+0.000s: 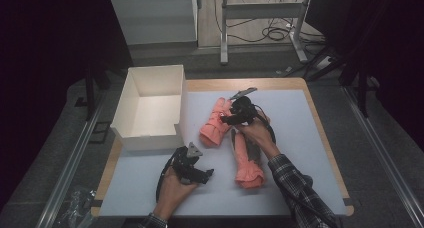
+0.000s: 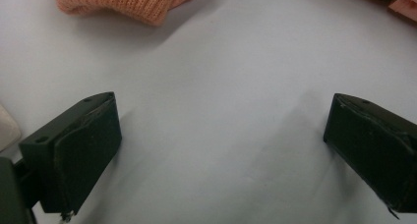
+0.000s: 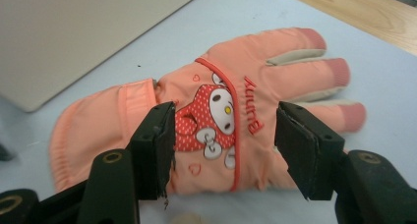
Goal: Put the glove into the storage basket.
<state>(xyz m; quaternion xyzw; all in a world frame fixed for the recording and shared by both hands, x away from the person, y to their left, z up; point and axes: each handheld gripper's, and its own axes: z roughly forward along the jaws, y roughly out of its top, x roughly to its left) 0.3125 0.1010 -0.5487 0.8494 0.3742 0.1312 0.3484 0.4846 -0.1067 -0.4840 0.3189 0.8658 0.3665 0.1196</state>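
Observation:
Two salmon-pink gloves lie on the white mat. The first glove (image 1: 214, 125) (image 3: 236, 106) shows a cartoon figure and red lettering, with its fingers spread flat. My right gripper (image 1: 231, 119) (image 3: 223, 150) is open just above it, one jaw on each side of the palm. The second glove (image 1: 247, 163) lies partly under the right forearm, with its knit cuff (image 2: 123, 3) towards the front. My left gripper (image 1: 200, 172) (image 2: 221, 150) stands open over bare mat to the left of that cuff, with nothing between its jaws.
An open white box (image 1: 150, 108) (image 3: 74, 32) stands at the table's left, close to the first glove. The wooden table edge (image 1: 320, 128) (image 3: 364, 8) frames the white mat (image 1: 295, 138). Dark floor, cables and table legs lie beyond.

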